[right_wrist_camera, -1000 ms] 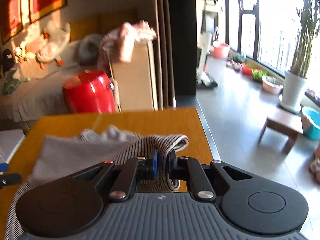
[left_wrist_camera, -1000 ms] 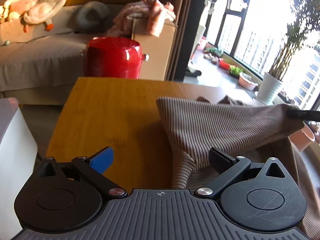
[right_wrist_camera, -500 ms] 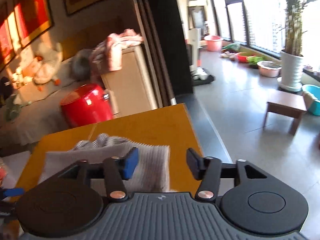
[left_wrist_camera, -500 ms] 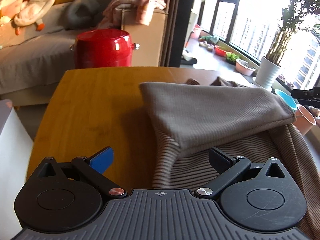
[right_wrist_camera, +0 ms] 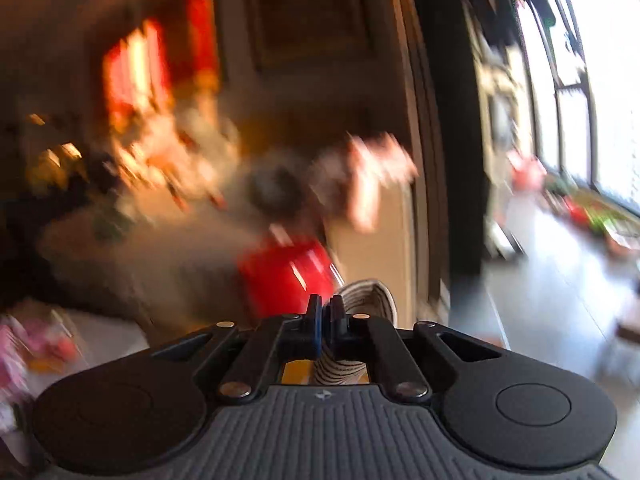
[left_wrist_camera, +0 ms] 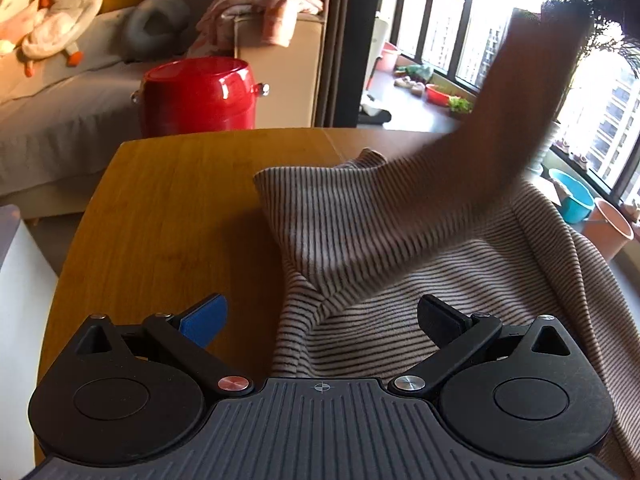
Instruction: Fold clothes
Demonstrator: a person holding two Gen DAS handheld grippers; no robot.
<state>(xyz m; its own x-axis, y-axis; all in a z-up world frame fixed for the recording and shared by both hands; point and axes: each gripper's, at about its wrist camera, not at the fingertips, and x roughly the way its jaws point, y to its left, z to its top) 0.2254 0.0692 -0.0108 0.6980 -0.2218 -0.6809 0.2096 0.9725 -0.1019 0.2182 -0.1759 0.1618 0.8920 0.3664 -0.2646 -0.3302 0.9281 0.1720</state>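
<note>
A brown-and-white striped garment (left_wrist_camera: 360,240) lies on the wooden table (left_wrist_camera: 168,208) in the left wrist view. One part of it is lifted up and to the right, blurred with motion. My left gripper (left_wrist_camera: 320,316) is open and empty, low over the garment's near edge. My right gripper (right_wrist_camera: 326,312) is shut on a fold of the striped garment (right_wrist_camera: 366,298), raised above the table; this view is heavily blurred.
A red pot (left_wrist_camera: 198,96) stands beyond the table's far edge, by a cardboard box with pink clothes (left_wrist_camera: 276,32). A sofa with a plush duck (left_wrist_camera: 56,20) is at the far left. A white object (left_wrist_camera: 16,304) is at the left.
My right gripper opened half a second ago, then shut on the garment and swung it sharply upward. The left gripper stayed open and tilted slightly.
</note>
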